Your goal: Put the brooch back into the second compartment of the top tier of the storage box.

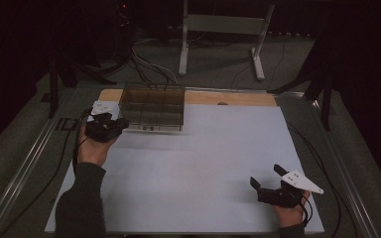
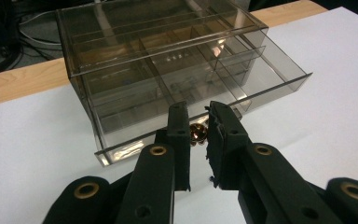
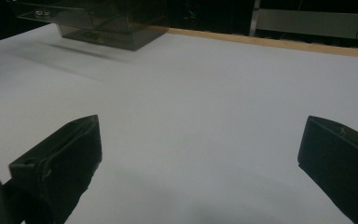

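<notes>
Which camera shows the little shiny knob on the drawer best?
The left gripper view: the knob sits close up between the left gripper's nearly closed jaws, on the drawer front. The high view and the right gripper view show the knobs as tiny dots far off.

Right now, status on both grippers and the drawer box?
Left gripper nearly shut around the drawer knob, grip unconfirmed. Smoky plastic drawer box, lower drawer part-way out. Right gripper open, idle over the white tabletop. Nothing in the way.
</notes>
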Action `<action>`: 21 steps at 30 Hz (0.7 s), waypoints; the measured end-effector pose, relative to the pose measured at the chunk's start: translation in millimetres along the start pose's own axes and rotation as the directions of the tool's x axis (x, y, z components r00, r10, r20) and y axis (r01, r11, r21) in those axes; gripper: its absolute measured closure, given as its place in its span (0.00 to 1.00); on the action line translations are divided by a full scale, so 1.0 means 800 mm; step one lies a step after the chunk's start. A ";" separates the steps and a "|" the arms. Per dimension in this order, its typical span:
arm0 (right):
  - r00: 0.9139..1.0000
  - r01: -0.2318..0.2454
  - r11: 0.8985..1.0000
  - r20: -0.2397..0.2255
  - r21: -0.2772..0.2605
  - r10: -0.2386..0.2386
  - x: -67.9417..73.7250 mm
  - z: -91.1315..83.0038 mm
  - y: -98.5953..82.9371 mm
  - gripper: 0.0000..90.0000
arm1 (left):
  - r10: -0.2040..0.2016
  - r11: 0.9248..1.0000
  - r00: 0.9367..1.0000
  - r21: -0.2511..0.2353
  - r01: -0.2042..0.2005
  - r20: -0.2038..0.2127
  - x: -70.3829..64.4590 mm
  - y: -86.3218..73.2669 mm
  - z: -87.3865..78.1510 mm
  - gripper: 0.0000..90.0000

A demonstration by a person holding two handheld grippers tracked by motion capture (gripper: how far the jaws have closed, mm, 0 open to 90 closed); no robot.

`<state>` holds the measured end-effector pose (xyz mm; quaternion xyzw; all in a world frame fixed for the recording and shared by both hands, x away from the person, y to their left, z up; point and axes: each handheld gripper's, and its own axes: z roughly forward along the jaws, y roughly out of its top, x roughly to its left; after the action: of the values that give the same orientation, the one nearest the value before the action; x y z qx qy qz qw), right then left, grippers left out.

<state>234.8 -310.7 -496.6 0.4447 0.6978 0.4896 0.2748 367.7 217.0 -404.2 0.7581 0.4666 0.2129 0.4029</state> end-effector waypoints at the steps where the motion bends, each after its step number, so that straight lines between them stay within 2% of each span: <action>1: 1.000 0.000 1.000 0.000 0.000 0.000 0.000 0.000 0.000 0.00 | 0.002 1.000 1.000 0.001 -0.002 0.000 0.000 0.001 0.000 0.89; 21: 1.000 0.000 1.000 0.000 0.000 0.000 0.000 0.000 0.000 0.00 | 0.004 1.000 1.000 -0.009 -0.004 0.007 0.001 0.014 0.010 0.89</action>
<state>234.8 -310.8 -496.5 0.4447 0.6977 0.4898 0.2748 379.5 211.5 -400.1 0.7580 0.4625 0.2131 0.4076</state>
